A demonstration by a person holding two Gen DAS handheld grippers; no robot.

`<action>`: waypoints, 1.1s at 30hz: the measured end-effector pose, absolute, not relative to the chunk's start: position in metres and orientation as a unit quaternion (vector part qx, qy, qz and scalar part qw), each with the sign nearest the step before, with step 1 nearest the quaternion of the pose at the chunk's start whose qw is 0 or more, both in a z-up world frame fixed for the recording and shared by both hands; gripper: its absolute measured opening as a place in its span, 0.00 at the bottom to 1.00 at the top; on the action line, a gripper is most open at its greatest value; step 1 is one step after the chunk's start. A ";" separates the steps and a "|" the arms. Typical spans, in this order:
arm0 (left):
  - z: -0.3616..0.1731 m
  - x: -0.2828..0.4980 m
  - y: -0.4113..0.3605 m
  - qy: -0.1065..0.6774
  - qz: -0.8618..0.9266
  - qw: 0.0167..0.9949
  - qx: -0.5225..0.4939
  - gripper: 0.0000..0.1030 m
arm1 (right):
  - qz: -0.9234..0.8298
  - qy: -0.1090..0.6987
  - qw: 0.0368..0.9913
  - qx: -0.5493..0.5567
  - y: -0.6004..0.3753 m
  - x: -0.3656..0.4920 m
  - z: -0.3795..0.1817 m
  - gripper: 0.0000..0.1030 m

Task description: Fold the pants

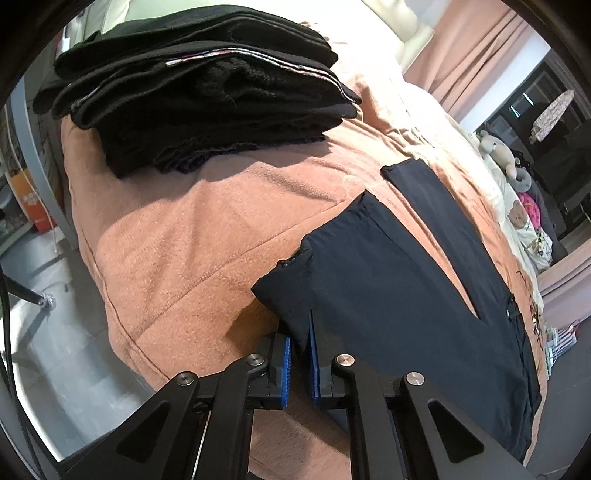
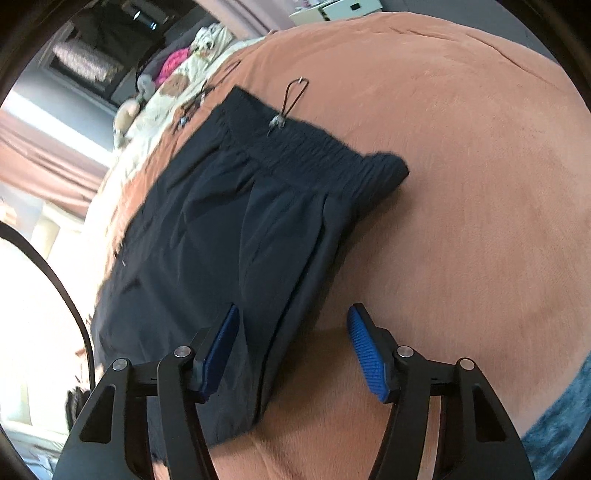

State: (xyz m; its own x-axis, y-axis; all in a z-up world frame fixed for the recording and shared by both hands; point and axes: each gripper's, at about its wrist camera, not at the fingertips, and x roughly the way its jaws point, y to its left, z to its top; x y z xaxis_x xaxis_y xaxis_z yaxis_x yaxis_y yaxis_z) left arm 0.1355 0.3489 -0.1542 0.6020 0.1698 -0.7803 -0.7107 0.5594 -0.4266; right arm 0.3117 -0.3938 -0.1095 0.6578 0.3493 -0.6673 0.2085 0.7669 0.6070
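Ahead of my left tool and off to its left I see a stack of folded black clothes [image 1: 195, 92] resting on the salmon blanket [image 1: 177, 236] that covers the bed. Far to the right of that tool a grey stuffed toy [image 1: 498, 147] lies on a cream sheet [image 1: 517, 206] printed with bears, beside something pink [image 1: 526, 203]. Salmon curtains [image 1: 476, 48] hang beyond. Ahead of my right tool stands a white cabinet [image 2: 336, 9].
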 end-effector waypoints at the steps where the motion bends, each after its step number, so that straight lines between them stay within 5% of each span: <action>1: -0.153 0.136 0.349 0.353 0.272 0.810 -0.381 0.08 | 0.042 0.406 0.845 0.346 -0.398 0.315 -0.110 0.53; 3: -0.149 0.138 0.349 0.351 0.271 0.814 -0.375 0.08 | 0.044 0.403 0.841 0.358 -0.403 0.319 -0.113 0.25; 8: -0.135 0.142 0.351 0.339 0.265 0.825 -0.367 0.07 | 0.052 0.392 0.843 0.366 -0.402 0.329 -0.110 0.04; 33: -0.010 0.220 0.358 0.274 0.231 0.888 -0.287 0.05 | 0.073 0.315 0.878 0.353 -0.390 0.340 -0.058 0.01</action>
State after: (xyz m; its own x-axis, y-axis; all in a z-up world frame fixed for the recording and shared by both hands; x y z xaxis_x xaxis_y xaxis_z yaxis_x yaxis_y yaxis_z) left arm 0.2196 0.3580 -0.0095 0.7432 0.2532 -0.6194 -0.5676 0.7287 -0.3831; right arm 0.3396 -0.3902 -0.0575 0.7914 0.3508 -0.5007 0.0927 0.7406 0.6655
